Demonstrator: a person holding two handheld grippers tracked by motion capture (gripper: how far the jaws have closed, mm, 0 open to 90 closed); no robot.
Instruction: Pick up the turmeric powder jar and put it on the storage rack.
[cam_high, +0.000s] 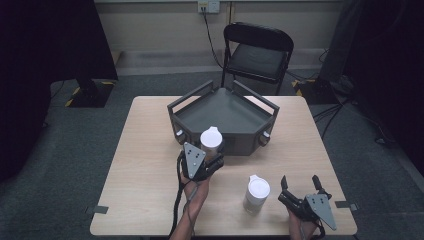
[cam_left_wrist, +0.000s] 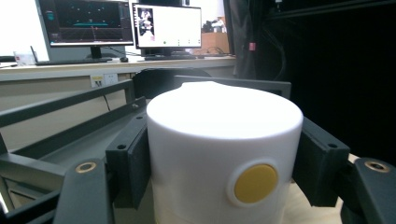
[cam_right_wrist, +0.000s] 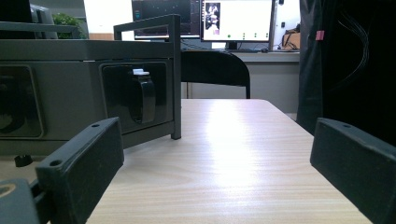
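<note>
The grey tray (cam_high: 227, 117) sits at the far middle of the table (cam_high: 145, 165). Just in front of the tray's near wall, the left gripper (cam_high: 212, 150) has its jaws closed against both sides of a white cup (cam_left_wrist: 224, 154), yellow dot facing the camera. A second white cup (cam_high: 257, 193) stands well nearer than the tray, to its right. Beside it, the right gripper (cam_high: 300, 182) holds its jaws wide apart, empty.

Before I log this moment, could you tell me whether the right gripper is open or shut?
Open: the right gripper has its black jaws spread wide over the wooden table, with nothing between them.
</note>
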